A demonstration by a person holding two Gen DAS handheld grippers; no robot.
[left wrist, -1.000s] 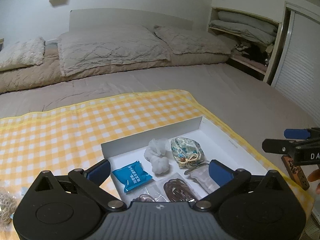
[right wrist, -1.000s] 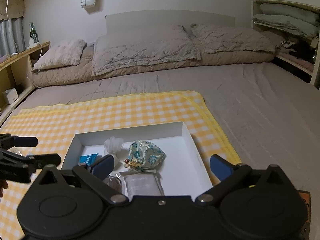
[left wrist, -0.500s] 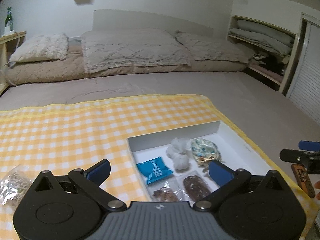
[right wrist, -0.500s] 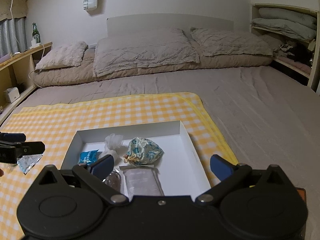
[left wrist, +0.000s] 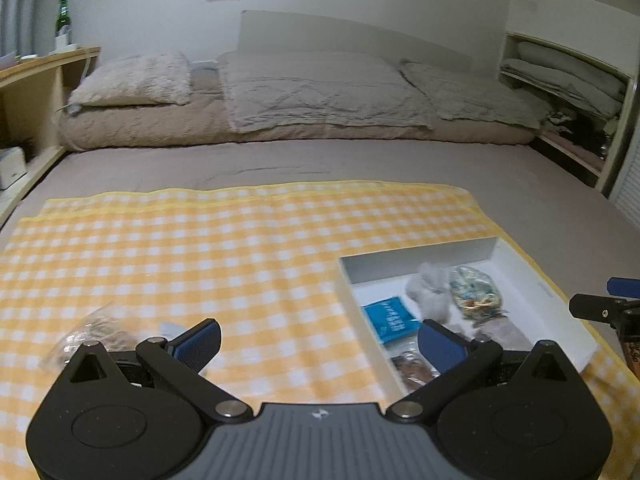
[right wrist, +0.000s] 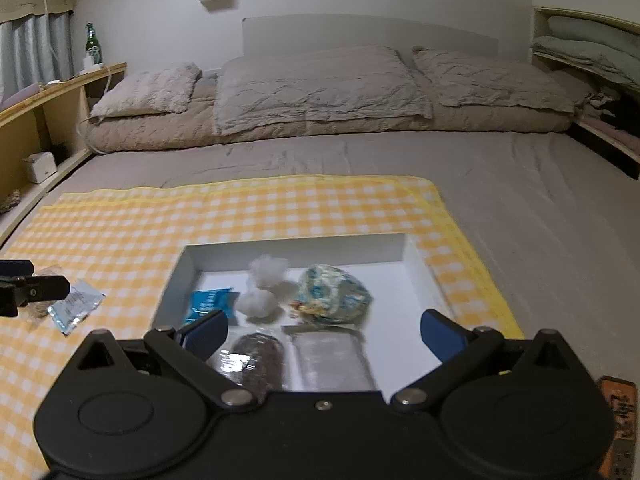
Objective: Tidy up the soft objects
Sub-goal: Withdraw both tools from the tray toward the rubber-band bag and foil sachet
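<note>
Swung leftward since a moment ago, the left gripper (left wrist: 318,338) is now held wide and empty above the checked cloth (left wrist: 240,248); the white box (left wrist: 538,280) has slid off to its right. Just ahead-left, a clear bag (left wrist: 94,330) and silver sachet (right wrist: 76,306) are left unsorted, likely next. The right gripper (right wrist: 324,330) is kept wide over the box. Beyond, the bed (right wrist: 540,208) and pillows (right wrist: 320,88) are seen.

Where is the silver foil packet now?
In the right wrist view the silver foil packet lies on the yellow checked cloth, left of the white box.
</note>
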